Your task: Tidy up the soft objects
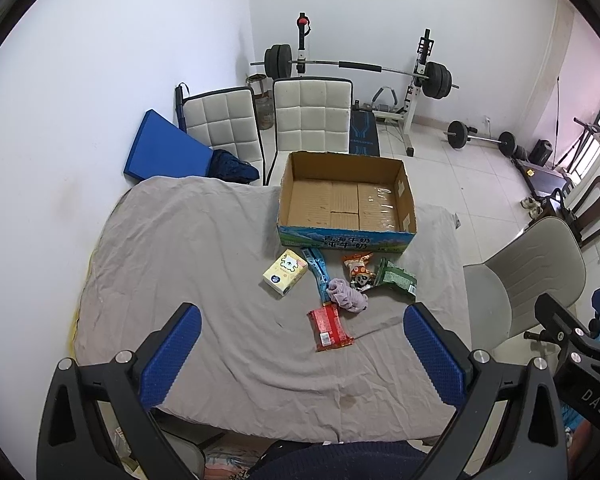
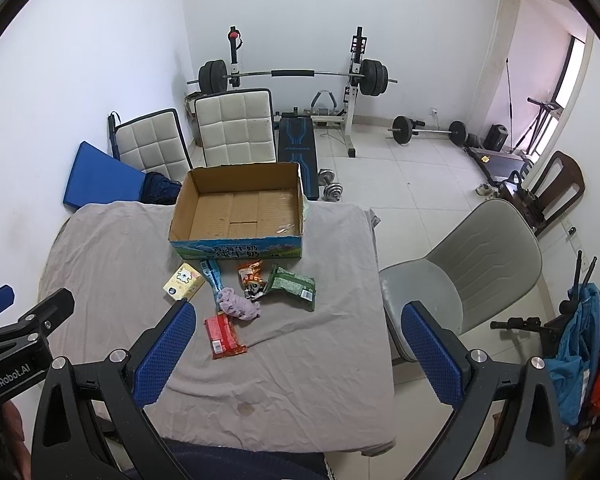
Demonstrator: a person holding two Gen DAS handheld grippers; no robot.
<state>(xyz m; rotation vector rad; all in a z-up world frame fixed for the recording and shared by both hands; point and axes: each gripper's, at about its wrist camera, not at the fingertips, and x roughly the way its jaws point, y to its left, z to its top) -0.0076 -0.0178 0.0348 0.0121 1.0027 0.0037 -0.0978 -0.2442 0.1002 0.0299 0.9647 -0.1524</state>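
Soft objects lie in a loose cluster on the grey sheet (image 1: 204,240) covering my table, just in front of one open cardboard box (image 1: 346,200), which has nothing in it. I count six of them: one yellow tissue pack (image 1: 285,277), one long blue packet (image 1: 318,276), one orange snack bag (image 1: 358,266), one green pouch (image 1: 398,280), one lilac cloth (image 1: 347,295) bunched up, and one red packet (image 1: 330,328). The red packet is the nearest to me; the cloth touches the blue packet and sits just beyond the red one.

From my left gripper (image 1: 302,356), the cluster is at twelve o'clock, the box beyond it on the same line. My left jaws stand wide apart, with the red packet showing between them, and they hold nothing and touch nothing.

From my right gripper (image 2: 298,356), the cluster is at about eleven o'clock, and one grey chair (image 2: 460,280) stands at one o'clock beside the table. My right jaws are spread just as wide and are also empty, above the sheet's right edge.
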